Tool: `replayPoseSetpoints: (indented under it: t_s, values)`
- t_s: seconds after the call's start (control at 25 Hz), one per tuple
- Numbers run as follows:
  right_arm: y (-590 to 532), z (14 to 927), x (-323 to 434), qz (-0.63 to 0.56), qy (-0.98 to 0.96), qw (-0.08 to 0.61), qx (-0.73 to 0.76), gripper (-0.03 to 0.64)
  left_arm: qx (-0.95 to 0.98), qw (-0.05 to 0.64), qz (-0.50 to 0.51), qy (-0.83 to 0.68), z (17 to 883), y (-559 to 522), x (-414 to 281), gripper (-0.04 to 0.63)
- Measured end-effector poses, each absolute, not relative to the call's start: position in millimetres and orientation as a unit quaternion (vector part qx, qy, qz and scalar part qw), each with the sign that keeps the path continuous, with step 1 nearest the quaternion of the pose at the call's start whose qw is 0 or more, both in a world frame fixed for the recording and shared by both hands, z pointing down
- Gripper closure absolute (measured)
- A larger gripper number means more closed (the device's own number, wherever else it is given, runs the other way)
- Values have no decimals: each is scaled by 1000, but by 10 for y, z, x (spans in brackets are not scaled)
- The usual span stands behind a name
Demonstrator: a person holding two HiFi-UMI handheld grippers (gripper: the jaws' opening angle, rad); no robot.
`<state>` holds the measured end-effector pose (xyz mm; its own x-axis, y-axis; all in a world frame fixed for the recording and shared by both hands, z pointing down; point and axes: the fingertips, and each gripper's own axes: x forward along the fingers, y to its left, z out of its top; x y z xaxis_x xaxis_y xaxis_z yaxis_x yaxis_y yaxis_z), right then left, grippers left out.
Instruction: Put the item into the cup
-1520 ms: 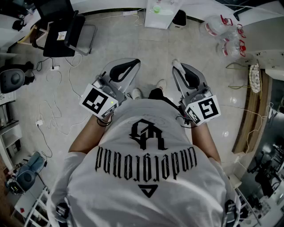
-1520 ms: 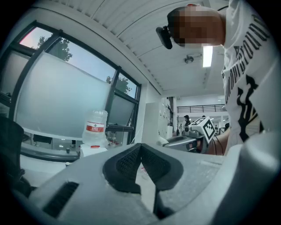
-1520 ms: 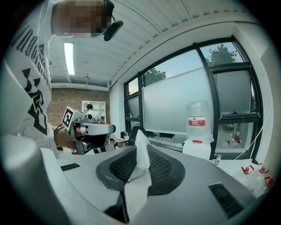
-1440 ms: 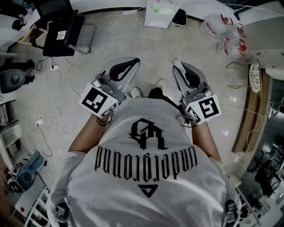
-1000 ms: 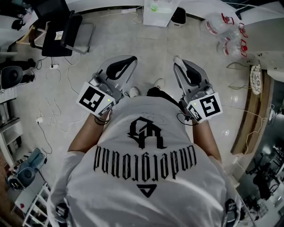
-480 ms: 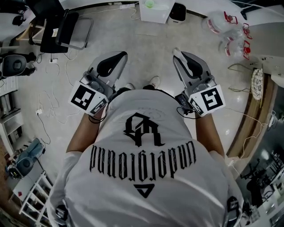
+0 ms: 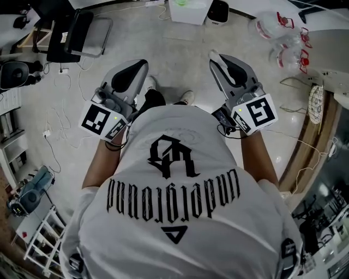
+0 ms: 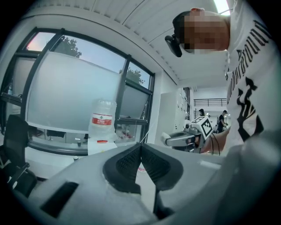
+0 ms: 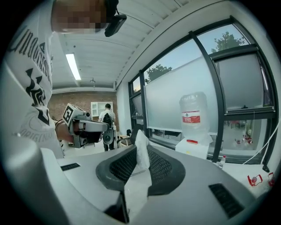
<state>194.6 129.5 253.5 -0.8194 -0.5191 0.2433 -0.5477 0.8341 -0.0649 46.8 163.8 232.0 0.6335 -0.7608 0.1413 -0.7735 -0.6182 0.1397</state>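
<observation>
Right tongs pinching white tissue, likely gripped for transfer to cup, none in view. Left tongs pressed together, empty, idle.

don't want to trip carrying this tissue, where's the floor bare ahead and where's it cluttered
Bare floor lies straight ahead, between the left tongs and the right tongs holding the tissue, up to the white box. Crowded: cables and a chair on the left, plastic bags on the right.
</observation>
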Motion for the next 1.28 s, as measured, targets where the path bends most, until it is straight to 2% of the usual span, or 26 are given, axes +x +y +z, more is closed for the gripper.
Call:
replayPoseSetpoints:
  t_s: [0.36,1.04,1.28]
  values:
    - [1064,2534,1699,95,-941,101,309,543,916,88,27,-390,2297,1305,305,580]
    - [557,2464,356,101,-911,102,387,543,952,91,9,-293,2322,767,-968,581]
    - [578,2468,117,105,-908,114,390,543,952,101,2,-289,2354,698,-1196,581]
